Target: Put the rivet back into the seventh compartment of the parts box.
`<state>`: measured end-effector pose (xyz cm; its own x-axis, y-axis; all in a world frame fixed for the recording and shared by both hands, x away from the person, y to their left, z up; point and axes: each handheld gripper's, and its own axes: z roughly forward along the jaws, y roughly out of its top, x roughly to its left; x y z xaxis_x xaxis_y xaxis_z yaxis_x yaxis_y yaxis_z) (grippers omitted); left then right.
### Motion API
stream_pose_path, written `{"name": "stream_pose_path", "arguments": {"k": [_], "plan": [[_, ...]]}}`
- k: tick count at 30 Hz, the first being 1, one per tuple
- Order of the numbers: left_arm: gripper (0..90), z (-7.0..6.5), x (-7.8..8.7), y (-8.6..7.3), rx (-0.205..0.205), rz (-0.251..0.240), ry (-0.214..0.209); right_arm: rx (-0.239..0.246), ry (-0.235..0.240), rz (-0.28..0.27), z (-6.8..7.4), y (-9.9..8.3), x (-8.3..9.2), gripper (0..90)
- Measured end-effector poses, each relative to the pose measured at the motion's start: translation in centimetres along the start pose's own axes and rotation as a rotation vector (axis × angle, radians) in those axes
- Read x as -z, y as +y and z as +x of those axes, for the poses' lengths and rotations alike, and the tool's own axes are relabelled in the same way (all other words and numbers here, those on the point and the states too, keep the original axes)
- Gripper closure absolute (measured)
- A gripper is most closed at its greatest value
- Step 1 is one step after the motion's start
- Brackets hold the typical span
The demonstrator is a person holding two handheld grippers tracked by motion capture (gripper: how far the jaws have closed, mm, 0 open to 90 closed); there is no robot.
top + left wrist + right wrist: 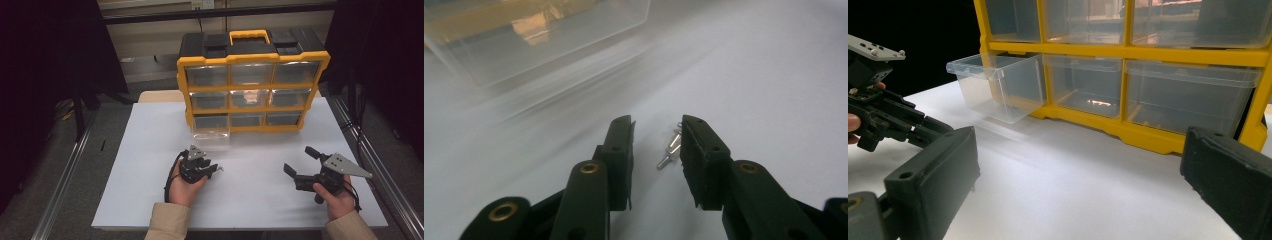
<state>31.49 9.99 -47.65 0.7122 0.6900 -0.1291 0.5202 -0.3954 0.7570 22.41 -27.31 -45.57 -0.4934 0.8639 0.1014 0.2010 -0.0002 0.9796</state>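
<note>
Now the left gripper (656,150) straddles a small metal screw (670,149) at frame centre, jaws partly open, not yet pinching it (pickup step). Next: close gently, then carry it to the pulled-out clear drawer (539,40) upper left. Right gripper (1083,190) waits wide open, empty.

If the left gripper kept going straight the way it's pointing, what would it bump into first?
Probably the small metal screw lying on the white table, right between the left gripper's jaws. Farther along that line stands the pulled-out clear drawer of the yellow organizer, though depth is hard to judge.
</note>
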Motion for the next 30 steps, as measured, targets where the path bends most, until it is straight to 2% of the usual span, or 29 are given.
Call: {"name": "stream_pose_path", "arguments": {"k": [4,5,7,9,14,16,20,21,22,23,25,29,30], "plan": [[71.1,0.0,-0.1,0.1,-0.003,0.028,-0.013,-0.003,0.0,-0.001,0.0,0.0,0.0,2.0],[72.5,-0.1,-0.2,0.1,0.011,0.028,-0.017,-0.01,-0.007,-0.003,0.1,0.0,0.0,2.0],[74.7,-0.2,-0.3,0.3,-0.01,0.046,-0.016,-0.003,-0.008,-0.006,0.0,0.0,0.0,2.0],[76.2,-0.3,-0.4,0.4,-0.001,0.064,-0.028,-0.006,-0.004,-0.004,0.0,0.0,0.0,2.0],[77.5,-0.5,-0.5,0.7,-0.011,0.075,-0.021,-0.005,-0.008,-0.002,0.0,0.0,0.0,1.9],[79.2,-0.4,-0.5,0.7,-0.005,0.094,-0.013,-0.007,-0.006,-0.002,0.0,0.0,0.0,2.0],[79.4,-0.5,-0.7,0.7,0.002,0.082,-0.023,-0.005,-0.005,-0.002,0.0,0.0,0.0,1.9],[79.5,-0.4,-0.8,0.7,-0.011,0.096,-0.024,0.002,-0.006,-0.001,0.0,0.0,0.0,2.0],[79.9,-0.5,-0.9,0.7,-0.002,0.093,-0.028,0.002,-0.007,-0.002,-0.1,0.0,0.0,2.0],[80.5,-0.5,-0.9,0.7,-0.013,0.11,-0.022,0.0,-0.002,0.0,0.0,0.0,0.0,2.0],[81.5,-0.5,-1.0,0.6,0.004,0.104,-0.019,-0.004,-0.009,-0.003,0.0,0.0,0.0,2.0],[82.6,-0.6,-0.9,0.8,-0.017,0.118,-0.01,-0.003,-0.004,-0.003,0.0,0.0,0.0,2.0],[82.6,-0.7,-0.9,0.8,-0.008,0.125,-0.005,-0.003,-0.002,0.001,0.0,0.0,0.0,1.9]]}}
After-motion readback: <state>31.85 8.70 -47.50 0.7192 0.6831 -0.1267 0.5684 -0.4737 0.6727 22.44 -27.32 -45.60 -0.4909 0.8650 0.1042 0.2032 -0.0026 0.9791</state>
